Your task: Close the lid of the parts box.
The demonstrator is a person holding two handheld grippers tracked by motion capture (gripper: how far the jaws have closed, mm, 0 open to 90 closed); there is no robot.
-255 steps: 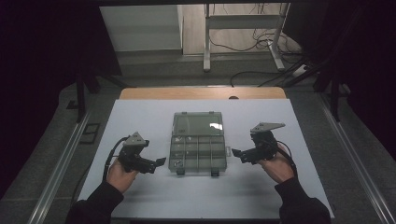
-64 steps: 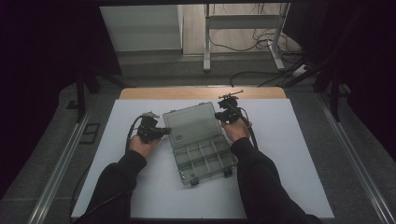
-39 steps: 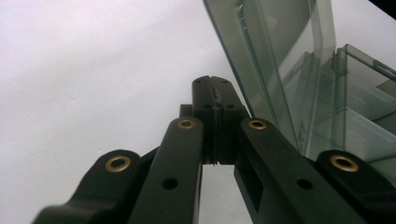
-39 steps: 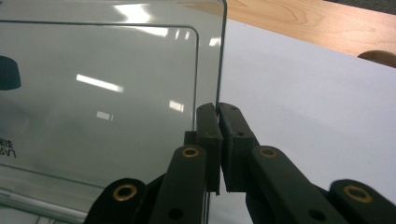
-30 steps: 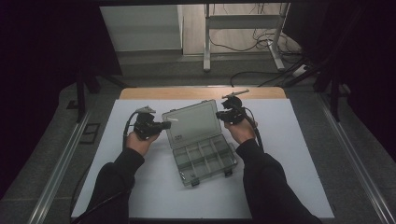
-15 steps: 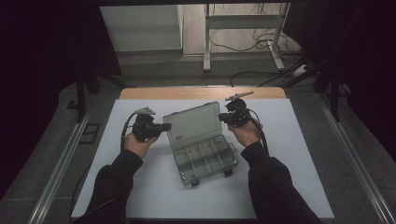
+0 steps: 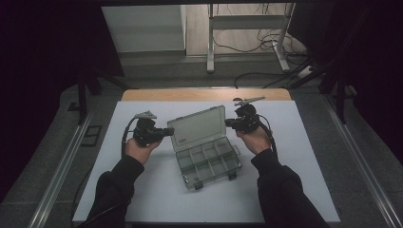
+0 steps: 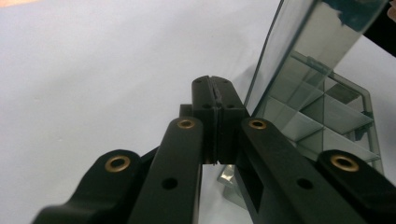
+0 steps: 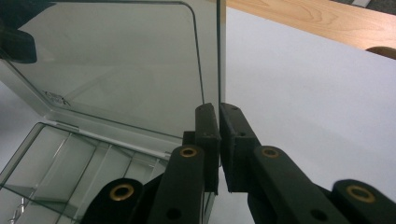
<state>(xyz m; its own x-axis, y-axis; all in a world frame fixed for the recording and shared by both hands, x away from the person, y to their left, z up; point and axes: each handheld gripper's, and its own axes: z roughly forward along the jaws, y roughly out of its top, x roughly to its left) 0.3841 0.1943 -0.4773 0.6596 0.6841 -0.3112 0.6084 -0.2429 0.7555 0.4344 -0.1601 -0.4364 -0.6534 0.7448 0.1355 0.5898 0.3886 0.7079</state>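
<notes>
White table [image 7: 142,199]: box lid [image 9: 116,70] edge pinched between right gripper [image 9: 219,112] jaws.

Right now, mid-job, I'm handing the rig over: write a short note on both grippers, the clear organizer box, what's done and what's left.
Left gripper: shut, holding nothing, tips beside the lid's left edge.
Right gripper: shut on the lid's right edge, pinching the thin wall.
Organizer box: mid-table on the white mat, turned at an angle, lid raised upright, compartments look empty.
Done: box unlatched, lid lifted.
Left: probably swing the lid fully back and release.
</notes>
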